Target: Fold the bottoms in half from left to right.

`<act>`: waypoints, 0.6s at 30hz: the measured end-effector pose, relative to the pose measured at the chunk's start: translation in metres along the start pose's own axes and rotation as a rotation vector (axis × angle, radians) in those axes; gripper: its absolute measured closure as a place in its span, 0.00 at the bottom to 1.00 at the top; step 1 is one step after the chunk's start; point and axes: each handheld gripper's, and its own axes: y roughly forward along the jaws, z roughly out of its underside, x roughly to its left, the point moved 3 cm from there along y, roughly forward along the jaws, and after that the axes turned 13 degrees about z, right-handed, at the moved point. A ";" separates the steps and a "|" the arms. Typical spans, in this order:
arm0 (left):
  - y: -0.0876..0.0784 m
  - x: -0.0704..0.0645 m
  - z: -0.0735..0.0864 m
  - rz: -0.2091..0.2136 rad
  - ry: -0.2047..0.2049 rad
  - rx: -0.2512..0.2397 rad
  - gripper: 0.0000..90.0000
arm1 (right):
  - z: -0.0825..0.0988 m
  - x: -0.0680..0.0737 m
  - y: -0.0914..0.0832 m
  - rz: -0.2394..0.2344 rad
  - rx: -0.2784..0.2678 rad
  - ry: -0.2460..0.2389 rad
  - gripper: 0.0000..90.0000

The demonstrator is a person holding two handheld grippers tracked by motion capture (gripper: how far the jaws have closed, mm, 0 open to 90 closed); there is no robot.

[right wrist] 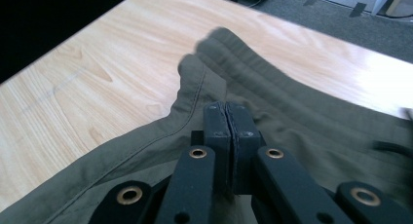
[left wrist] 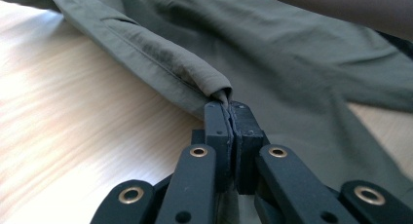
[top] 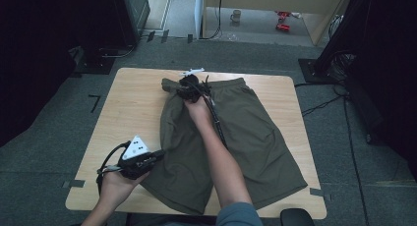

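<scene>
I have a pair of olive-green shorts (top: 231, 137) spread flat on the light wooden desk (top: 133, 103), waistband toward twelve o'clock and the two legs fanning out toward six. My left tool (top: 156, 157) sits at about eight o'clock of the garment, at the outer edge of the left leg near its hem, with its grey three-cornered plate (top: 135, 147) facing up. In the left gripper view, that tool (left wrist: 230, 103) has its jaws pressed together on a rolled fold of the shorts' side seam (left wrist: 195, 75); the cloth bunches up right at the tips and runs away toward eleven o'clock, with bare desk (left wrist: 73, 121) to the nine o'clock side. My right tool (top: 189, 88) is up at about eleven o'clock of the shorts, at the left corner of the waistband, my forearm (top: 223, 162) lying across the garment's middle. In the right gripper view, that tool (right wrist: 227, 106) is likewise clamped shut on fabric just below the gathered waistband (right wrist: 229, 51), which rises beyond the tips toward twelve o'clock, while the stitched side edge (right wrist: 160, 131) trails off toward eight. Both tools therefore grip the same left side of the shorts, one near the waist and one near the hem.
</scene>
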 end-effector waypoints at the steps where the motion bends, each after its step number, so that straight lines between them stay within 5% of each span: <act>1: 0.003 -0.003 -0.004 0.008 0.011 0.002 0.99 | 0.000 -0.006 -0.005 -0.002 -0.003 0.008 0.98; 11: 0.043 -0.029 -0.040 0.066 0.110 0.019 0.99 | 0.017 -0.071 -0.045 0.073 -0.013 0.043 0.98; 18: 0.096 -0.047 -0.057 0.135 0.157 0.051 0.99 | 0.039 -0.114 -0.059 0.168 0.025 0.042 0.98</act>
